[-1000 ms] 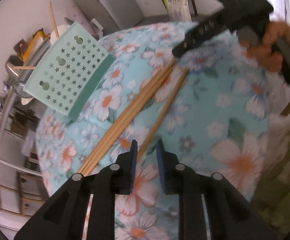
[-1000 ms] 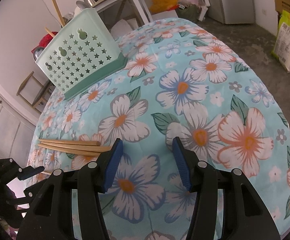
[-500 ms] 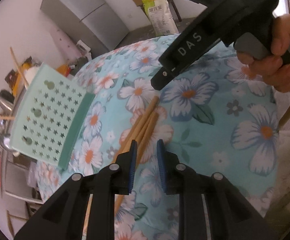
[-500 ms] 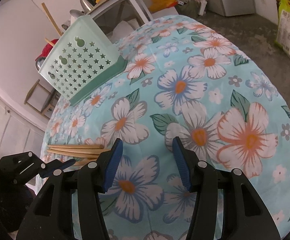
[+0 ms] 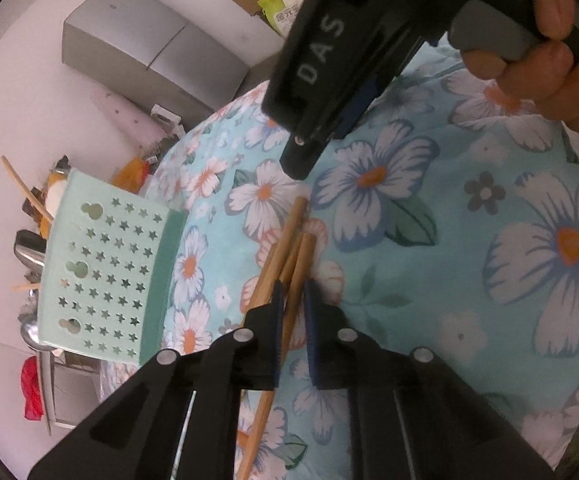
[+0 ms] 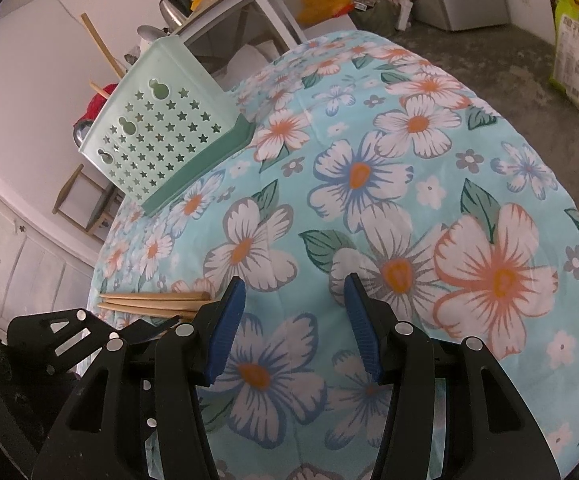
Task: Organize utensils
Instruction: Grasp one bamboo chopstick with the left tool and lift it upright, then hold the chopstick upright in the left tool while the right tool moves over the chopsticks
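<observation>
The chopsticks (image 5: 289,248) lie together on the floral tablecloth (image 5: 469,240), probably so they can be taken as one bundle. The left gripper (image 5: 291,300) is narrowly open, one stick between its pads, not clamped. The perforated holder (image 5: 105,276) stands at nine o'clock. The right gripper (image 6: 293,320) is wide open and empty; the sticks are at nine o'clock from it.

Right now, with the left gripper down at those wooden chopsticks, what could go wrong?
The left gripper straddles one of the bunched wooden chopsticks; closing may drag or scatter its neighbours. The jaws are near the thick ends, so a lifted stick may droop and swing. The right gripper hangs close above, open, and could be bumped on lifting.
</observation>
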